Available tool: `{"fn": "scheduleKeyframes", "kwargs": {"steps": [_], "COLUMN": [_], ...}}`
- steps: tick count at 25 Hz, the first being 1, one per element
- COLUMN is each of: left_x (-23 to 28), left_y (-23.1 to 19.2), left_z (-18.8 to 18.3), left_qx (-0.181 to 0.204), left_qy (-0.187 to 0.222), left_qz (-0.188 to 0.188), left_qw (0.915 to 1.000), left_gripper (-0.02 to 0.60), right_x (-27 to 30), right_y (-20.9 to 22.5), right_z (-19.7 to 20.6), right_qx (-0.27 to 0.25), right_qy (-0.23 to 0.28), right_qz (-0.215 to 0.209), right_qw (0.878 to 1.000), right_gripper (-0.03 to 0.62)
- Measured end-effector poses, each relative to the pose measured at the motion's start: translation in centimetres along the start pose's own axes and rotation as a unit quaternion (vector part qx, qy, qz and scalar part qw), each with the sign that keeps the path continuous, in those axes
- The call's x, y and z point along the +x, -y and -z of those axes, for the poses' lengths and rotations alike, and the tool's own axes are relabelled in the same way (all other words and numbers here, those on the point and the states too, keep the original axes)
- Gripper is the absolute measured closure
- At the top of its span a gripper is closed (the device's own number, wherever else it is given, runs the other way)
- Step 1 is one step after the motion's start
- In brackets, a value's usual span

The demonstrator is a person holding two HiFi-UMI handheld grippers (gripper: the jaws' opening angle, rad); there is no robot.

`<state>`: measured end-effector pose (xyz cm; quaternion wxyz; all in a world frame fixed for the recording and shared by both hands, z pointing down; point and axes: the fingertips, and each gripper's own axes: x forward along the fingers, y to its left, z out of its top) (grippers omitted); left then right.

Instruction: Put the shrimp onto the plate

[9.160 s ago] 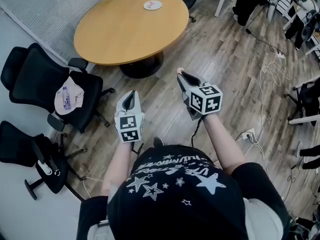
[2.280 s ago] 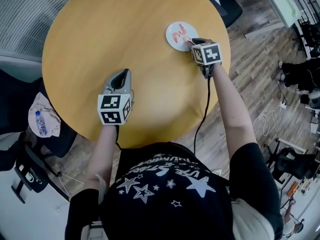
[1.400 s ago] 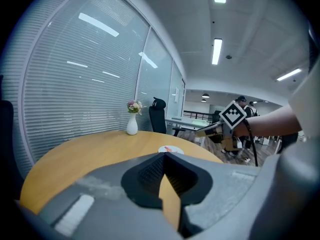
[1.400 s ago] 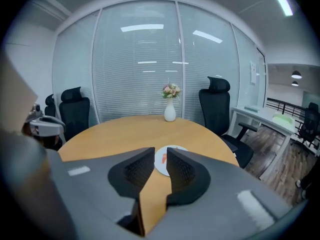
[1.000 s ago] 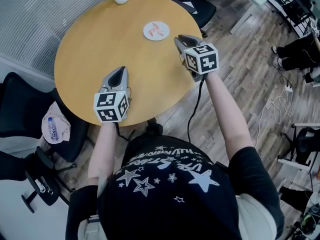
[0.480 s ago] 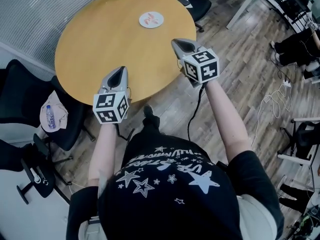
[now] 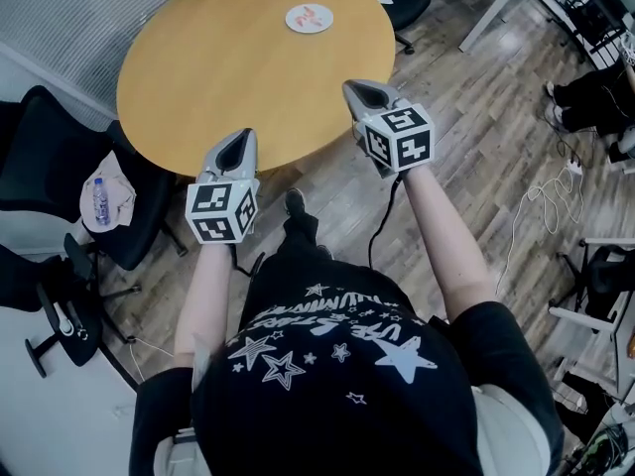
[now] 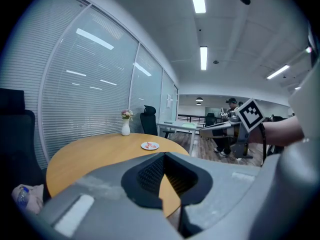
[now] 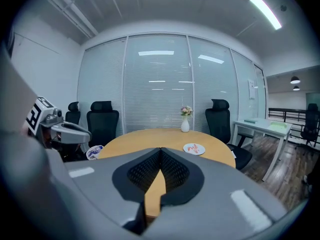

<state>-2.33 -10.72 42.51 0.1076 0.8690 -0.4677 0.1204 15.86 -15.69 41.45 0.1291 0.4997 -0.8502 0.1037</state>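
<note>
Shrimp (image 7: 312, 13) on plate (image 7: 295, 21), well apart from closed, empty right gripper (image 7: 352, 89)

Shrimp (image 7: 312, 14) on plate (image 7: 293, 21) on table (image 7: 228, 77); chairs (image 7: 60, 157) left of table.

One round wooden table (image 7: 228, 77); one white plate (image 7: 293, 23), the shrimp (image 7: 311, 14) on it too small to count; one flower vase (image 9: 185, 121); three black office chairs (image 9: 73, 111) (image 9: 102, 121) (image 9: 220, 115) beyond the table, counted in the right gripper view; one plastic bottle (image 7: 99, 201); two handheld grippers, left gripper (image 7: 236, 142) and right gripper (image 7: 357, 89); two marker cubes (image 7: 221, 211) (image 7: 400, 139), one per gripper; one person (image 7: 337, 385) in a star-printed shirt.
</note>
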Motion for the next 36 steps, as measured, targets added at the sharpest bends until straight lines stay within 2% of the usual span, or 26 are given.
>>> {"fn": "scheduleKeyframes", "kwargs": {"steps": [12, 36], "left_x": [-2.0, -3.3], "left_y": [2.0, 3.0], "left_z": [1.7, 2.1], "left_qx": [-0.005, -0.008], "left_qy": [-0.008, -0.015], "left_qz": [-0.003, -0.001], "left_qw": [0.9999, 0.9999], "left_gripper": [0.580, 0.580], "right_x": [-2.4, -3.7], "right_y": [-0.7, -1.6], "right_z": [3.0, 3.0], "right_qx": [0.005, 0.021], "right_qy": [-0.001, 0.003], "right_qz": [0.030, 0.012], "right_qw": [1.000, 1.000], "right_gripper": [0.594, 0.592]}}
